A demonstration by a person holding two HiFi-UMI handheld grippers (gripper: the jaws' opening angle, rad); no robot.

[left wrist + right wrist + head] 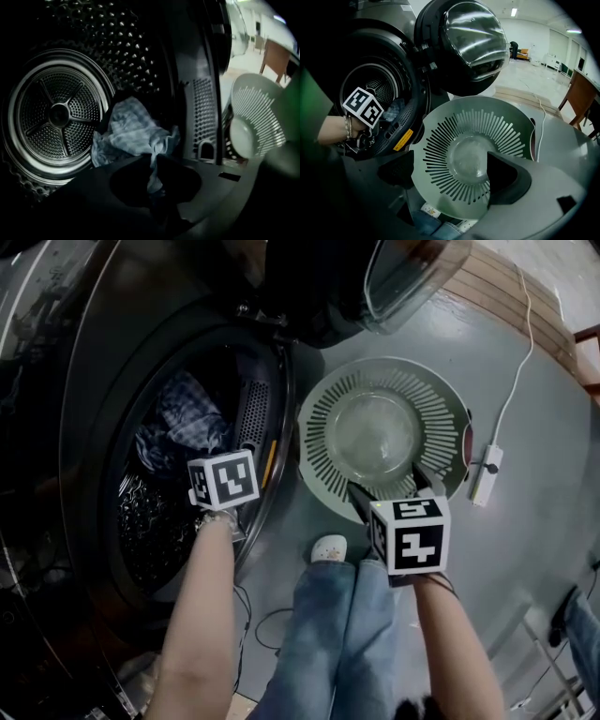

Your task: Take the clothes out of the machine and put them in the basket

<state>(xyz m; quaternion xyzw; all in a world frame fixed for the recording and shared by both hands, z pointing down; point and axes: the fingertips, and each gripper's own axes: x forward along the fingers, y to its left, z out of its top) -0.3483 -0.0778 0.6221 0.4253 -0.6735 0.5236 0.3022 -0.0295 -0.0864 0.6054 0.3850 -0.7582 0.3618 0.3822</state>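
Left gripper view: left gripper (154,187) pinches a fold of the checked garment (131,133), which lies inside the drum (93,42); basket (323,423) empty (nothing delivered yet), right gripper (450,173) spread wide, hovering empty over it.

The door (412,277) hangs swung aside, leaving the machine (89,399) mouth and the basket (314,442) unobstructed.

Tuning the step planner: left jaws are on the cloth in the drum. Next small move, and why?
Probably pull the left gripper back out of the drum toward the basket: its jaws pinch a fold of the checked cloth, most of which lies inside, and the basket stands empty nearby.
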